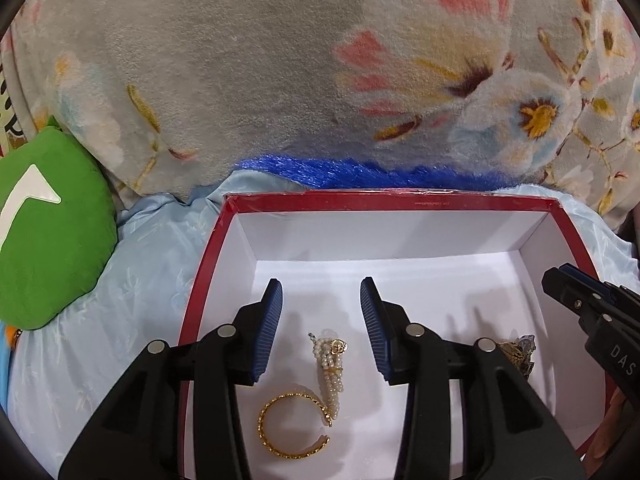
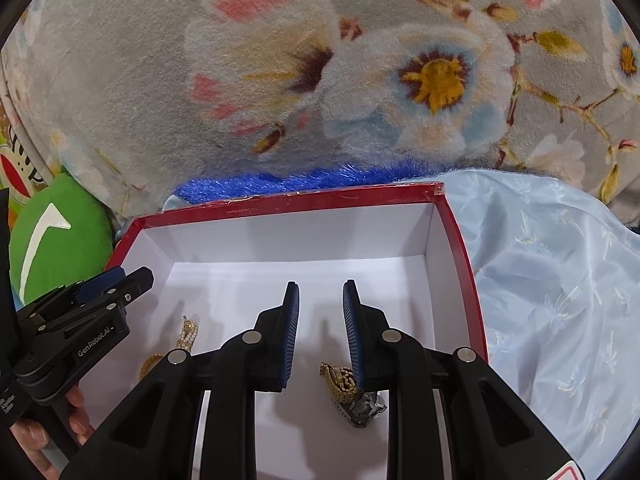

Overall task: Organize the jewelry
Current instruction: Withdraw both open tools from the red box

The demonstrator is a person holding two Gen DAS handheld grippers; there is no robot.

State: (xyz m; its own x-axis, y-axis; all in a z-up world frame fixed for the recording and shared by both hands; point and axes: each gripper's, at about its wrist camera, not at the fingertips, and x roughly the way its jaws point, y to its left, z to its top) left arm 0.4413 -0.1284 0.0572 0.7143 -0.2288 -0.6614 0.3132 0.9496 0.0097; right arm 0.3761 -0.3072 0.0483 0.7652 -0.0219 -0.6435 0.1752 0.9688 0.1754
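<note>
A red-rimmed box (image 1: pixel 400 200) with a white interior sits open, holding three pieces on its floor: a gold open bangle (image 1: pixel 292 426) lying flat, a pearl-bead cluster (image 1: pixel 331 368) touching its upper edge, and, well apart, a crumpled gold-and-silver link watch (image 2: pixel 352 394).

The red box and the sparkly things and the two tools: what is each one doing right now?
Red box: open, no lid on it.
Gold bangle: lying flat in the box, loose.
Pearl piece: lying in the box, its tip touching the bangle.
Metal watch: heaped in the box, loose.
Left tool: open, holding nothing, above the pearls.
Right tool: open, holding nothing, above the watch.
</note>
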